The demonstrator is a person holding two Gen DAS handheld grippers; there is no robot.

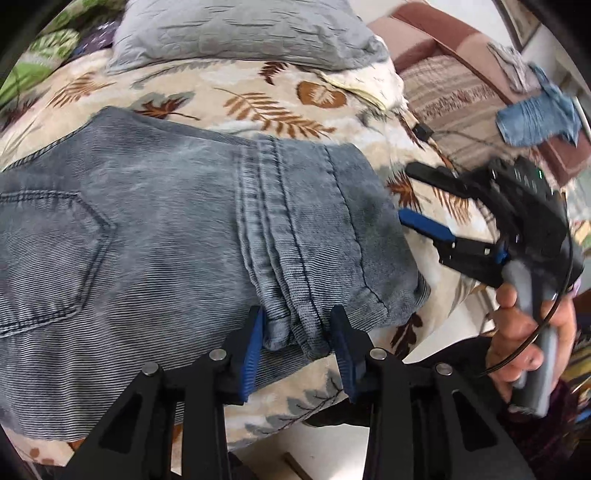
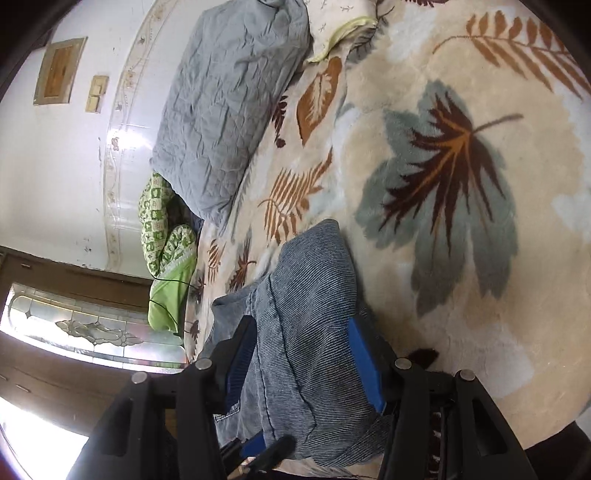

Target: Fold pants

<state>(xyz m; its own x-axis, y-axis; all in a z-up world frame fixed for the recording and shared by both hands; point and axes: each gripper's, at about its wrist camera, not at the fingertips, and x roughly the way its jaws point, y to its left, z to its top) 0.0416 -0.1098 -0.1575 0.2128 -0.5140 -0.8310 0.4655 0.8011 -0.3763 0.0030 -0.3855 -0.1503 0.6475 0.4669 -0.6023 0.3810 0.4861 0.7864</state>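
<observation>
Grey-blue jeans (image 1: pixel 155 236) lie folded on a leaf-patterned blanket (image 1: pixel 258 99), back pocket at the left, leg hems at the right. My left gripper (image 1: pixel 297 332) stands around the bunched hem edge with its blue pads (image 1: pixel 255 354) on either side, gripping the cloth. My right gripper (image 1: pixel 417 199) is in the left wrist view at the right of the jeans, open, its fingers apart beside the fold. In the right wrist view the jeans (image 2: pixel 314 325) lie between the right gripper's (image 2: pixel 303 354) spread pads.
A grey pillow (image 1: pixel 240 33) lies at the head of the bed, also in the right wrist view (image 2: pixel 229 107). A green patterned cloth (image 2: pixel 166 236) sits by the wall. A couch with a blue garment (image 1: pixel 535 118) stands at the right. The bed edge is near me.
</observation>
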